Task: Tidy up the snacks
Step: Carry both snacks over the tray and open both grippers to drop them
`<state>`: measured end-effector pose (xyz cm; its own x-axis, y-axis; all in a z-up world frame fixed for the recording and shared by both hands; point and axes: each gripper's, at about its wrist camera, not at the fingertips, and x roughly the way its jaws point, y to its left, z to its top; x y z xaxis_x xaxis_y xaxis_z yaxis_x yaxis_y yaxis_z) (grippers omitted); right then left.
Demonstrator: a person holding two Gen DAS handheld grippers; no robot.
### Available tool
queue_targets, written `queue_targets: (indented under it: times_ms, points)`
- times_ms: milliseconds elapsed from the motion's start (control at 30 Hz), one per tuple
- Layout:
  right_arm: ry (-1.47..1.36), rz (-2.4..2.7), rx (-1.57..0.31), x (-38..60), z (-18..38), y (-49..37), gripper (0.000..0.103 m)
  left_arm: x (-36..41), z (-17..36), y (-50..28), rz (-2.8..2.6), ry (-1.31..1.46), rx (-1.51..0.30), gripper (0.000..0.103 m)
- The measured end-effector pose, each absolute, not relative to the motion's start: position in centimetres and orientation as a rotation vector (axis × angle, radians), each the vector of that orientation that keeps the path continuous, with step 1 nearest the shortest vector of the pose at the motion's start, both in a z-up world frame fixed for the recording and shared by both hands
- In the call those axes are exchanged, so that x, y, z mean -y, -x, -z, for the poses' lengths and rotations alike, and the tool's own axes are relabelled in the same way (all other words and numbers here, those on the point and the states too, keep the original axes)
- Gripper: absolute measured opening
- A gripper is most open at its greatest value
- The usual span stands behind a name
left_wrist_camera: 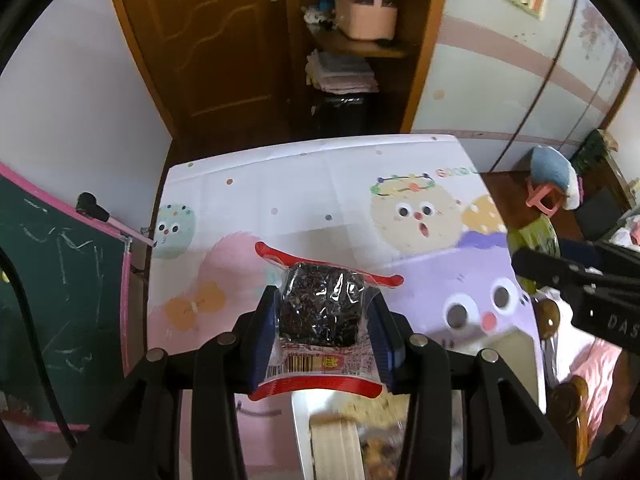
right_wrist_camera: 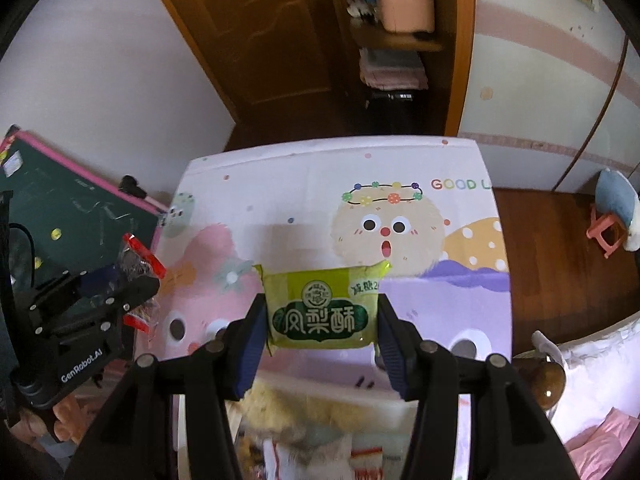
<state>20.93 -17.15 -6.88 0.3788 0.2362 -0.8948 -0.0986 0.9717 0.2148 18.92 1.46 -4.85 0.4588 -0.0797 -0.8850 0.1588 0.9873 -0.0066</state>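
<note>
My left gripper is shut on a clear, red-edged packet of dark rice cake, held above the cartoon-print table. The same packet and left gripper show at the left of the right wrist view. My right gripper is shut on a green pineapple-cake packet, held above the table. That packet and the right gripper show at the right edge of the left wrist view.
A white container with a wooden handle and loose snacks lies below my left gripper. More snack packets lie blurred below my right gripper. A green chalkboard leans at the table's left. A pink stool stands on the floor at right.
</note>
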Motion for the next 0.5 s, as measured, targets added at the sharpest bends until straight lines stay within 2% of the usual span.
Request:
queue_targets:
  times_ms: [233,500]
  points:
    - [-0.104,-0.25,-1.126,17.4,4.4,-14.8,0.052,-0.9,3.3,-11.9,0.18,-0.075,-1.096,0.042]
    - [-0.072,-0.267,-1.133,17.8,4.8,-9.1,0.052,-0.4,5.7,-7.2,0.189,-0.044,-1.156,0.042]
